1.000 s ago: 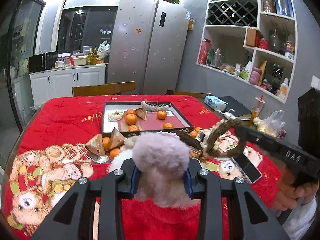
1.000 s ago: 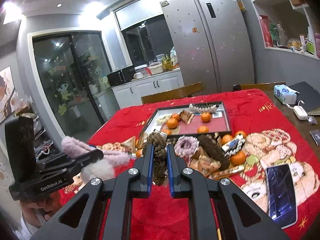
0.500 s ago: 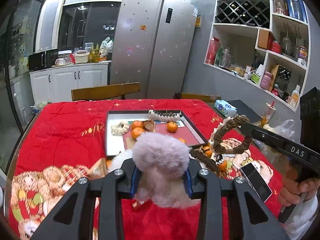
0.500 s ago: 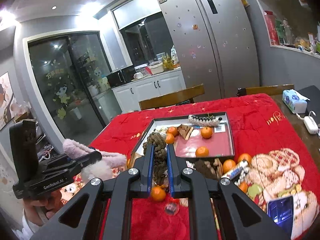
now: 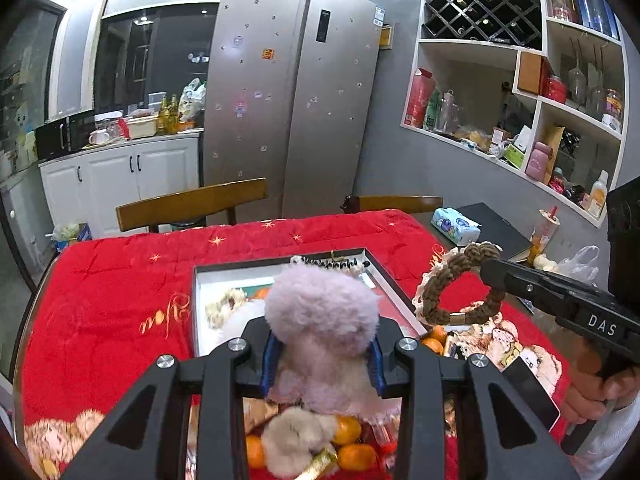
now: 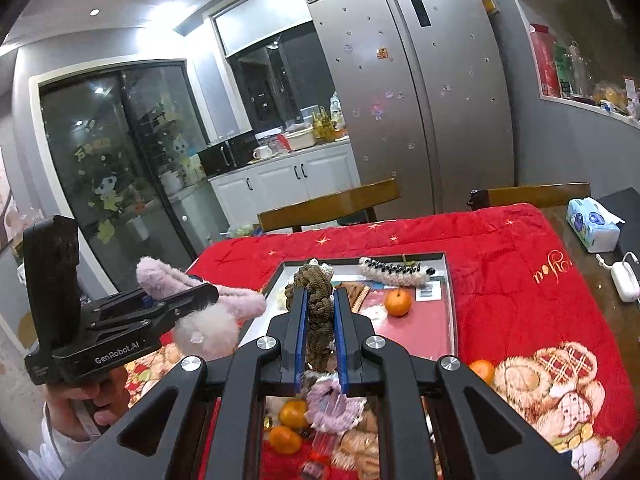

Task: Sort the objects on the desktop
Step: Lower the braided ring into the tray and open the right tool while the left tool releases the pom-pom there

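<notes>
My left gripper is shut on a fluffy pale pink hair scrunchie, held in the air over the near edge of the dark-framed tray. In the right wrist view the same scrunchie sticks out of the left gripper at the left. A brown braided hair ring is clamped between the blue pads of my right gripper, above the tray. From the left wrist view that ring hangs from the right gripper. The tray holds an orange and a beaded hair clip.
Oranges, a pink scrunchie and snack packets lie on the red bear-print cloth below the grippers. A tissue pack and white charger sit at the right. Two wooden chairs stand behind the table. A phone lies near a hand.
Both grippers have travelled forward over the table toward the tray, each still holding its hair tie. The tray now lies right beneath them and the loose pile has slipped below the fingers.
</notes>
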